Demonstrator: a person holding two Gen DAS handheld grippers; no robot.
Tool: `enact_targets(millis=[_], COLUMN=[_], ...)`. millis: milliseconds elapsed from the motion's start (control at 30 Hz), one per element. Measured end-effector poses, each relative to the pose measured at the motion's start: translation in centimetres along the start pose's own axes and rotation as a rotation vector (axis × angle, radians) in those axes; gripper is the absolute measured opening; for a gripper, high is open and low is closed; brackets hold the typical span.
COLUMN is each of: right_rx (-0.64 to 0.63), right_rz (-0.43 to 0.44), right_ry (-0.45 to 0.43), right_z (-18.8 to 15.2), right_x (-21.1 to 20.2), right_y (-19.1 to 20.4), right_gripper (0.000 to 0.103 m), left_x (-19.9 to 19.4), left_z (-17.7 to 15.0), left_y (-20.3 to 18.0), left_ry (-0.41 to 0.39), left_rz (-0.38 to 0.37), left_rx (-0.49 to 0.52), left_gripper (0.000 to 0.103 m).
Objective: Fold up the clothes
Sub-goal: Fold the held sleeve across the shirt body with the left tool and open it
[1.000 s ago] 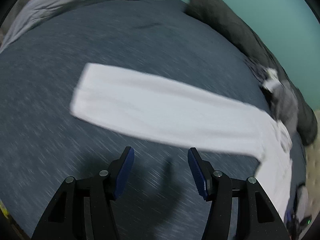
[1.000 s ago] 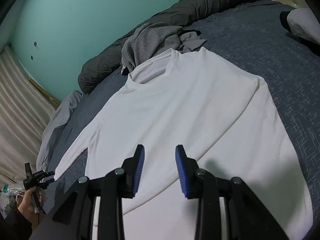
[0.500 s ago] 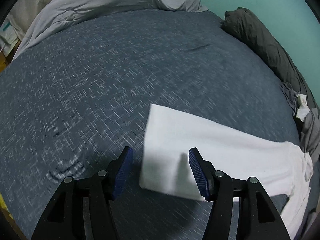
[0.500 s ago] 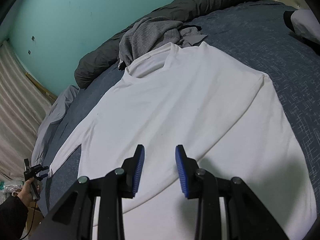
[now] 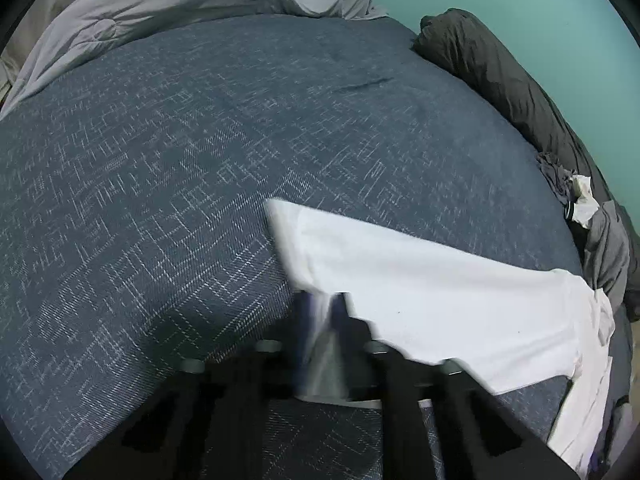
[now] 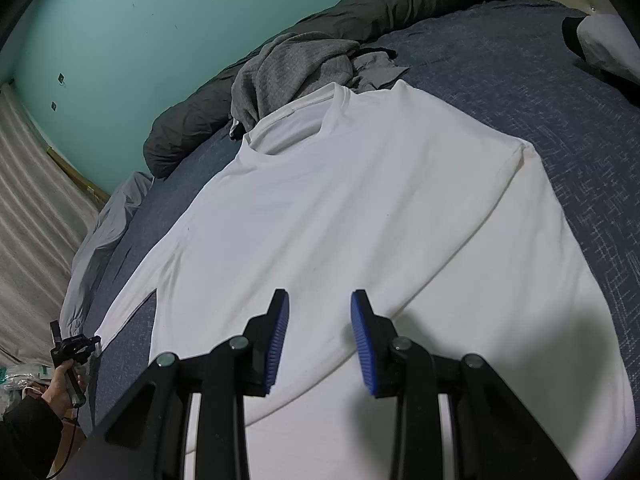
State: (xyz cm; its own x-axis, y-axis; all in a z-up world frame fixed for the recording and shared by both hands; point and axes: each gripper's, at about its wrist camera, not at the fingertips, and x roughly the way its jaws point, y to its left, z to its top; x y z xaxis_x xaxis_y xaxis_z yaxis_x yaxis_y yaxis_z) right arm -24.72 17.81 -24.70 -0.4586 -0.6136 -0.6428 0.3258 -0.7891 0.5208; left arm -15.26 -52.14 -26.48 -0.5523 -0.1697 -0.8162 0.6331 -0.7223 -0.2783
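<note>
One garment is in play, a white long-sleeved shirt, and it lies spread face-up and nearly flat on the blue-grey bedspread; its collar points toward the far grey heap, its body is unfolded, and one sleeve stretches straight out to the side; no fold shows anywhere on it, so by my reading the work has barely begun. At the cuff end of that sleeve the left gripper has its jaws pinched together on the white cloth, blurred but plainly with fabric between them; the likely first step, bringing the sleeve across the chest, is only being set up. The right gripper hovers over the lower body of the shirt with its blue pads apart and nothing between them. Left to do, as I judge it: both sleeves in, sides over, then the length doubled. Beyond the shirt, a crumpled grey garment sits just past the collar and a dark rolled duvet runs along the teal wall; whether those await folding I cannot tell.
</note>
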Motion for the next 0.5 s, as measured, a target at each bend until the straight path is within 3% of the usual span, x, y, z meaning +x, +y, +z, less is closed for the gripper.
enact_targets(millis=[300,500], right_rx=[0.009,0.018], right_rz=[0.003,0.003], right_ry=[-0.001,-0.006], right_z=[0.0,0.2], right_x=[-0.1,-0.4], right_y=[-0.3,-0.6], right_gripper=[0.032,0.032], left_x=[-3.9,-8.1], left_z=[1.9,4.1], left_y=[-2.7,-7.7], left_ry=[-0.058,-0.110], left_rz=[-0.018,-0.090], left_rx=[0.048,0.127], left_gripper=[0.005,0.004])
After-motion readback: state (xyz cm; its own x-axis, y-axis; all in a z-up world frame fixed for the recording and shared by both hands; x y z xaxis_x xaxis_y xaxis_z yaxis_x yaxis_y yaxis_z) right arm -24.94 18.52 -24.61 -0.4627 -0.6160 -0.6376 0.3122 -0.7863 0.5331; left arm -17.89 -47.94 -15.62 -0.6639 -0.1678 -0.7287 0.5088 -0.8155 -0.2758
